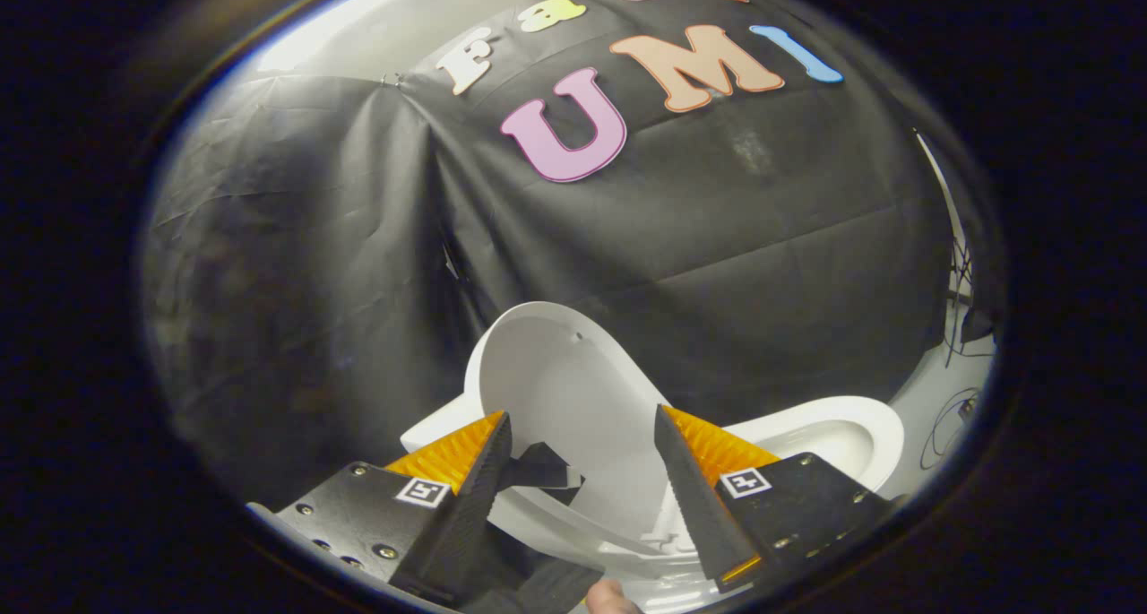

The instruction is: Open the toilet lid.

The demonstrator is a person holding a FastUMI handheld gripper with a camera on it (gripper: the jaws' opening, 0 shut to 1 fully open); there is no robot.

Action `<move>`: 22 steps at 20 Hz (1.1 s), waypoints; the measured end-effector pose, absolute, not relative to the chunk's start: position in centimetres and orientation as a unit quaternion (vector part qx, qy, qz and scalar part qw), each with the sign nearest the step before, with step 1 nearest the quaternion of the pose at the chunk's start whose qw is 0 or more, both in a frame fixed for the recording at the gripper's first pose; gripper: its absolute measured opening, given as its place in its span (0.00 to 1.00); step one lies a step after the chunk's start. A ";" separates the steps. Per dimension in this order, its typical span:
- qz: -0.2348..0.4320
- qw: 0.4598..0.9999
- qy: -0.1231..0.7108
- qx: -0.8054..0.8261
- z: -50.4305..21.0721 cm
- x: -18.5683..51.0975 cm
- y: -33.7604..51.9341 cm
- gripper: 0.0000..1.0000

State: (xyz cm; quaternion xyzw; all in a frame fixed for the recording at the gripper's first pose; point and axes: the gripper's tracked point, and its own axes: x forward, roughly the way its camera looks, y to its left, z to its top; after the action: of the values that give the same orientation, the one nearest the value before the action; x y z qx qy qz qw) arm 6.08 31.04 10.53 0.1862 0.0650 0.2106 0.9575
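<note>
The white toilet lid [560, 390] stands raised, its pale underside facing me, leaning back toward the black cloth wall. Below and to its right lies the white seat ring with the open bowl [829, 439]. My gripper [582, 421] is open, its two fingers spread wide on either side of the lid's lower part, neither one pressing on it. The lid's hinge end lies low between the fingers. A fingertip of a person's hand [614, 596] shows just below the fingers.
The black cloth wall [717, 237] hangs close behind the toilet. To the right of the bowl is a pale floor with dark cables [954, 408].
</note>
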 end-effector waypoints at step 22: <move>0.166 0.980 0.028 0.108 13.3 5.3 21.0 0.94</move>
State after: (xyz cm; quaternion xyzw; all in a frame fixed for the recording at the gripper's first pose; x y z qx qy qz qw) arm 5.29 21.02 13.29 0.1075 0.0281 0.1664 0.9798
